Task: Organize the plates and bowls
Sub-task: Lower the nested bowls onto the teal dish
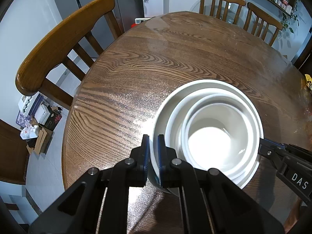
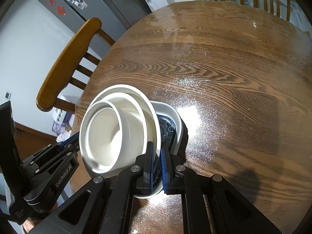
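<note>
Between your left gripper (image 1: 153, 152) jaws and right gripper (image 2: 157, 163) jaws, opposite rims of the nested bowls (image 1: 210, 128) sit pinched nearly shut, steadying the stack over the desk (image 1: 156, 62)

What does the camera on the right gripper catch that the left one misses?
Only the right view shows the blue-patterned dish under the stack, which the right gripper is shut on. Only the left view shows the cardboard boxes on the floor. Both show the nested white bowls, the wooden table and the left gripper shut on the outer bowl's rim.
</note>
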Demonstrator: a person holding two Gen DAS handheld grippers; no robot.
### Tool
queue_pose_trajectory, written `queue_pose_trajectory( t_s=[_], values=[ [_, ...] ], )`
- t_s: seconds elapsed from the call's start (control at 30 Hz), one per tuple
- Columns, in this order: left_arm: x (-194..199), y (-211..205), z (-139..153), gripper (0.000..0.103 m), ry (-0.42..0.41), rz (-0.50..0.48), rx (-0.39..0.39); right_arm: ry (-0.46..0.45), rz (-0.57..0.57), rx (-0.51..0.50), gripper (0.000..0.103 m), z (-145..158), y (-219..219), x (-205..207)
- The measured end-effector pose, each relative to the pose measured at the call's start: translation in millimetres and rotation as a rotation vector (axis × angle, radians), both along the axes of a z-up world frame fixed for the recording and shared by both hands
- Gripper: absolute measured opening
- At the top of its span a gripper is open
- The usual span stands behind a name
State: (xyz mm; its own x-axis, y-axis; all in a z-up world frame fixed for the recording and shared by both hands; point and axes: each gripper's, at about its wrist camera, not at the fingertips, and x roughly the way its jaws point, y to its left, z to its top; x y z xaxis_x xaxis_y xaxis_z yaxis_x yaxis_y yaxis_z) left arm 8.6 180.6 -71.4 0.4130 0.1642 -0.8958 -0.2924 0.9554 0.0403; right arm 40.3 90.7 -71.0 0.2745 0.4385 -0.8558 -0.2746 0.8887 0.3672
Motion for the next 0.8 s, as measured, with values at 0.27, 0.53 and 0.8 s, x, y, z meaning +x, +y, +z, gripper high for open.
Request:
queue_pose_trajectory(
  t_s=[0.27,0.53,0.8],
  values=[
    [4.0,0.7,1.0,0.003,0.002,-0.01,0.007,0.023,-0.014,0.016,0.01,-3.7,-1.8,3.0],
    [6.1,-1.3,1.2,0.003,0.002,-0.016,0.016,0.027,-0.017,0.015,0.01,-4.1,-2.4,4.7],
    [9.0,-1.8,0.7,0.003,-0.003,-0.016,0.009,0.008,-0.018,0.0,0.01,-2.3,-0.9,5.3]
  ],
)
